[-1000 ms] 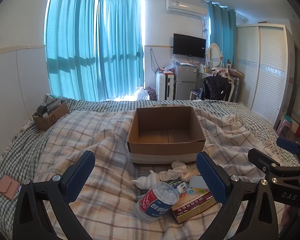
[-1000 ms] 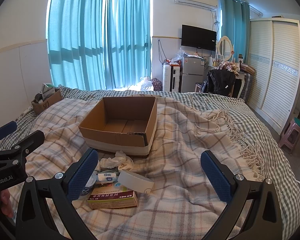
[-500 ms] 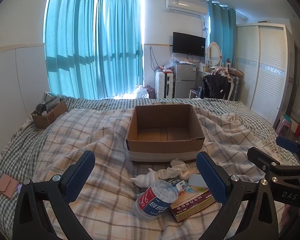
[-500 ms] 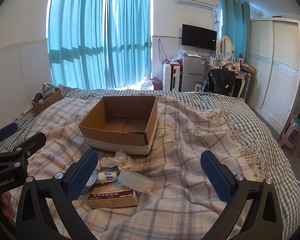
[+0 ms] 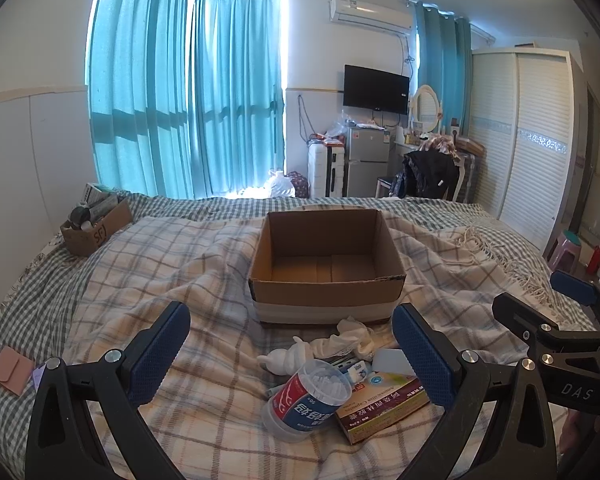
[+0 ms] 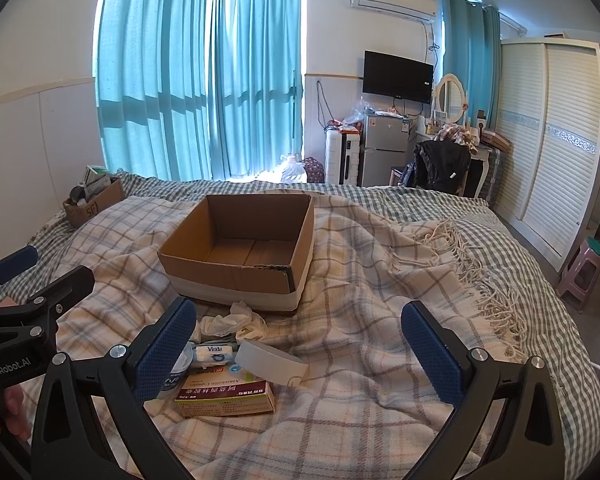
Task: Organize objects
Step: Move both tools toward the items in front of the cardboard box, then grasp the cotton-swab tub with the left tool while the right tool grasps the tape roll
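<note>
An open, empty cardboard box point(image 5: 326, 264) point(image 6: 240, 240) sits on the plaid blanket. In front of it lies a small pile: a cotton-swab tub point(image 5: 306, 398), a medicine carton point(image 5: 382, 404) point(image 6: 226, 390), a white round lid point(image 6: 270, 362), a Vinda tissue pack point(image 6: 214, 354) and crumpled white cloth point(image 5: 350, 338) point(image 6: 234, 320). My left gripper point(image 5: 292, 352) is open and empty, just short of the pile. My right gripper point(image 6: 298, 350) is open and empty, with its left finger beside the pile.
A small cardboard box of clutter point(image 5: 96, 224) stands at the bed's far left. A pink pouch point(image 5: 10, 368) lies at the left edge. A blanket fringe point(image 6: 484, 276) hangs on the right. Wardrobe point(image 6: 556, 136), stool point(image 6: 584, 268), fridge and chair stand beyond the bed.
Both grippers have drifted only slightly; the box and pile look a touch higher in the left wrist view. Nothing was taken hold of or let go.
</note>
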`<action>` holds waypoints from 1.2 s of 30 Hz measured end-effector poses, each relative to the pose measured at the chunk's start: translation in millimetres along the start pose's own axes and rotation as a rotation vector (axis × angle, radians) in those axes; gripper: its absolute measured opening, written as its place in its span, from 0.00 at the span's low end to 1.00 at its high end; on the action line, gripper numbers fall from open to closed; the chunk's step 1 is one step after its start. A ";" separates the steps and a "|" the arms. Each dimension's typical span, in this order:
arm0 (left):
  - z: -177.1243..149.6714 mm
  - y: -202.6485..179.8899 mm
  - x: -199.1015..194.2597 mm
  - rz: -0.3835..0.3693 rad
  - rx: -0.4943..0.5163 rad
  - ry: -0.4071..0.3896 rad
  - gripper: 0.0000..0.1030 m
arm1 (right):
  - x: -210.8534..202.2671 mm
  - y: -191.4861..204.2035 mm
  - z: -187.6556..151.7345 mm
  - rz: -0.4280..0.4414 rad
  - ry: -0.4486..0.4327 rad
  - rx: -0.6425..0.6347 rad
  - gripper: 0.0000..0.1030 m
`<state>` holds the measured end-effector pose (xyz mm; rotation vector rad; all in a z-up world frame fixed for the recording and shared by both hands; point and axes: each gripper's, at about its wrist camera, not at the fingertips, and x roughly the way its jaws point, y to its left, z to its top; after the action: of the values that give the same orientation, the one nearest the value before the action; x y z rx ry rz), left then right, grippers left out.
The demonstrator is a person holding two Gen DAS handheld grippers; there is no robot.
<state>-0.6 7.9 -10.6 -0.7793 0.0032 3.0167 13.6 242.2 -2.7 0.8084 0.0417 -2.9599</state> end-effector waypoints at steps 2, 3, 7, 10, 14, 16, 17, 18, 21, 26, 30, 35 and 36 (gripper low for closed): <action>-0.7 -0.2 1.6 -0.001 0.000 0.005 1.00 | -0.6 -1.5 0.3 -0.002 0.000 0.000 1.00; -1.3 0.0 2.1 -0.002 0.002 0.009 1.00 | -0.8 -2.3 0.8 -0.003 0.001 -0.001 1.00; -7.6 -1.3 13.8 -0.007 0.011 0.048 1.00 | 3.7 -5.6 0.9 -0.013 0.018 0.002 1.00; -19.3 -1.8 32.0 0.001 0.018 0.113 1.00 | 11.4 -8.3 -2.4 -0.016 0.038 0.005 1.00; -41.8 -7.3 56.8 0.023 0.066 0.196 1.00 | 32.8 -9.3 -12.4 -0.032 0.109 -0.011 1.00; -54.3 -11.2 68.3 0.032 0.097 0.235 1.00 | 42.3 -9.7 -18.4 -0.034 0.137 -0.016 1.00; -60.3 -12.9 73.7 0.035 0.108 0.254 1.00 | 48.1 -9.7 -21.6 -0.032 0.153 -0.018 1.00; -66.0 -14.3 79.2 0.034 0.115 0.270 1.00 | 53.0 -9.1 -24.1 -0.028 0.169 -0.022 1.00; -75.4 -16.1 91.4 0.036 0.123 0.316 1.00 | 65.1 -7.7 -31.4 -0.009 0.205 -0.033 1.00; -82.9 -18.7 108.3 0.028 0.130 0.352 1.00 | 87.3 -1.4 -39.5 0.033 0.272 -0.058 1.00; -91.4 -19.0 122.1 0.021 0.135 0.388 1.00 | 107.8 4.7 -49.3 0.057 0.347 -0.085 1.00; -96.3 -12.5 139.0 -0.017 0.097 0.433 0.76 | 129.9 8.0 -55.6 0.077 0.427 -0.115 1.00; -96.6 -12.5 141.3 -0.032 0.093 0.439 0.71 | 132.5 9.3 -55.9 0.080 0.433 -0.125 1.00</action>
<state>-77.1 23.0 -163.5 -1.3915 0.1361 2.7250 -71.1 227.0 -118.2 1.3741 0.2096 -2.6214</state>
